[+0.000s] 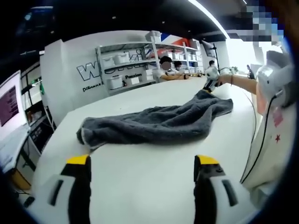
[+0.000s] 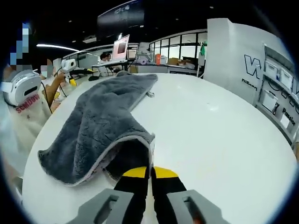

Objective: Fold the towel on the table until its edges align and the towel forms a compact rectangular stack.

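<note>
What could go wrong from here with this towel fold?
The right gripper pinches only one corner of the grey towel, so the corner may slip out when lifted. The left gripper is open and off the cloth, so the towel may drag unevenly. It lies rumpled on the white table; its edges may misalign.

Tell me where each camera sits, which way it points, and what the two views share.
Left gripper view: rides the left tool, jaws apart above the white table, facing the grey towel lengthwise toward shelving; the right tool grips the towel's far end.
Right gripper view: rides the right tool, jaws shut at a towel corner, facing along the table; the left tool shows far left.
Shared: towel and table, from opposite ends.
</note>
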The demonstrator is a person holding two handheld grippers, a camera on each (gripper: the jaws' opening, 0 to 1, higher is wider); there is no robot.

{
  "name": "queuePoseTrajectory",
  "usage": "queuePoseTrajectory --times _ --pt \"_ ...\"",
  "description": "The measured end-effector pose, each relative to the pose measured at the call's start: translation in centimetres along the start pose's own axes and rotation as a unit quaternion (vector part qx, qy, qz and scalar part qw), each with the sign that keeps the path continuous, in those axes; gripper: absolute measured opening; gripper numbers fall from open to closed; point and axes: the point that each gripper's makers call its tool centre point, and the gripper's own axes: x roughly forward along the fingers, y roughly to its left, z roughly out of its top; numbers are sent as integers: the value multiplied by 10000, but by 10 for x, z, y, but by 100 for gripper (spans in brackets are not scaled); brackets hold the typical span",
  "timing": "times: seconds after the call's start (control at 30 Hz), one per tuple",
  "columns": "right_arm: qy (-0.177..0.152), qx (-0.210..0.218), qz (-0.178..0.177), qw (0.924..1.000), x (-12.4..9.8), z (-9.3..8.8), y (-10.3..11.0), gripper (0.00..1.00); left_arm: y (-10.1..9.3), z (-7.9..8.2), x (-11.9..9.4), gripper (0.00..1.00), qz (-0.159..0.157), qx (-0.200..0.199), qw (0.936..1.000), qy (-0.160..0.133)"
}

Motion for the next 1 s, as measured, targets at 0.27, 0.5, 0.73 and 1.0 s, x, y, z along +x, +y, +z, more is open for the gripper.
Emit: queuePoseTrajectory --times 0.27,0.5,0.73,1.0 --pt "-54 -213 -164 9996 -16 18 0 3 1 -7 2 96 -73 -72 9999 35" --pt "-138 -613 -466 9969 -37 53 -4 3 5 -13 5 95 -23 -101 9999 86" --pt "-21 -1014 -817 9915 -55 85 -16 3 3 -10 7 95 -111 -138 9998 -34" --pt "82 -1196 -1319 9840 -70 113 -38 3 1 -11 5 95 -110 -141 9998 -78"
